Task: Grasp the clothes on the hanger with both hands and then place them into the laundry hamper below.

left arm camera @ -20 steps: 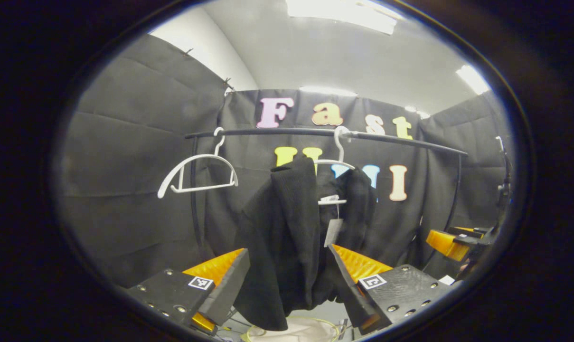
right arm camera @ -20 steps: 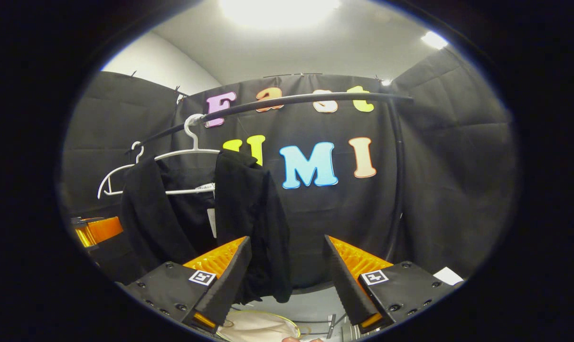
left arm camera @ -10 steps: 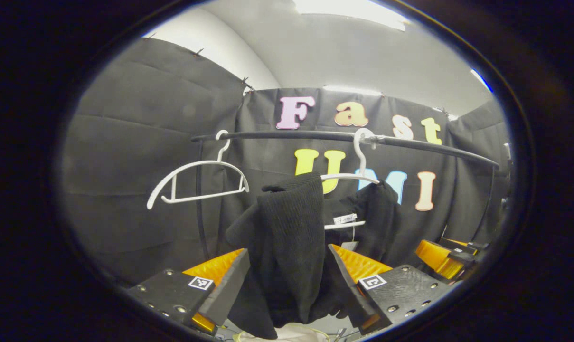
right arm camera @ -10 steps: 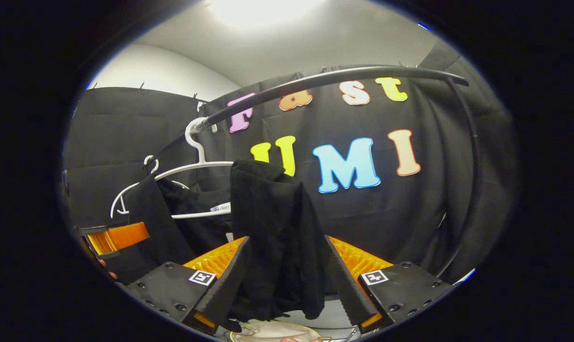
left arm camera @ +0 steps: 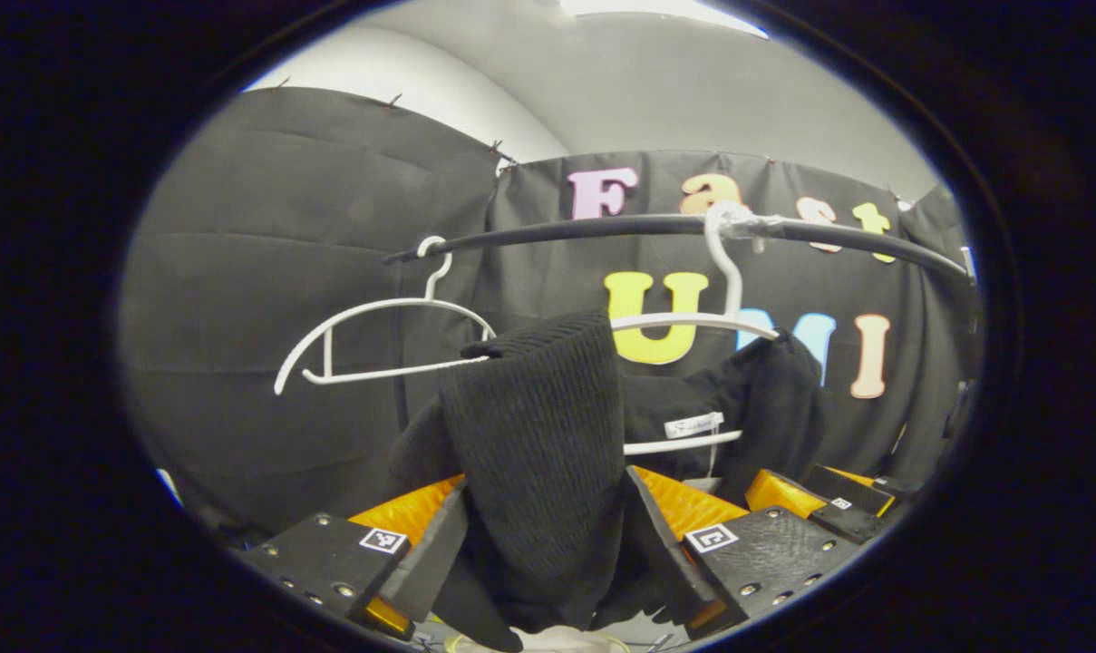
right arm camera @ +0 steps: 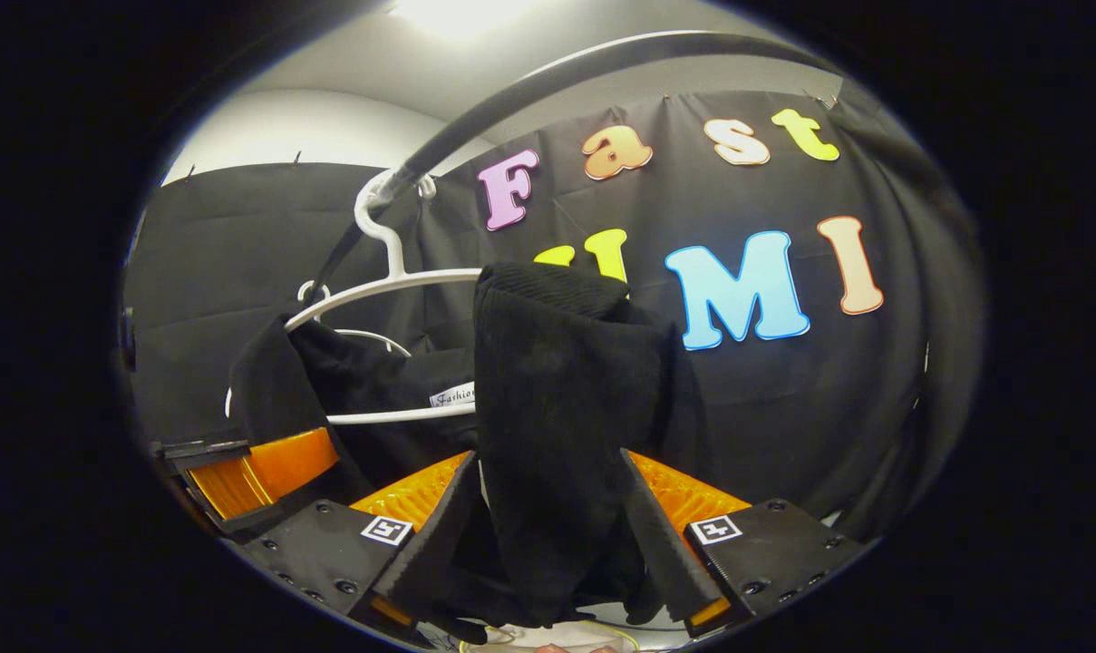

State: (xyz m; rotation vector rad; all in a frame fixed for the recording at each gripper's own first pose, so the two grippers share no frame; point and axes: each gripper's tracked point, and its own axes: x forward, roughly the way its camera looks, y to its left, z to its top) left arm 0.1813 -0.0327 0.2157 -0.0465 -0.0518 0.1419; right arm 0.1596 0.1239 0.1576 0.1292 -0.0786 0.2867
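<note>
Black knit: garment (left arm camera: 548, 453) draped on hanger (left arm camera: 693, 322), shoulders hanging at 12 between both claws.
Left claw (left arm camera: 543, 553): apart, fabric straddled.
Right claw (right arm camera: 543, 553): apart likewise.
Hamper: glimpsed at 6, below.

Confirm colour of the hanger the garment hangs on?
White hanger, clearest in the right gripper view; the garment is black.

The left tongs (left arm camera: 546, 553) point forward and slightly upward, fingers spread wide with black cloth hanging between them, not visibly clamped. The right tongs (right arm camera: 548, 553) sit the same way, fingers apart around a fold. Each pair also appears low at the other view's edge, orange and black.
</note>
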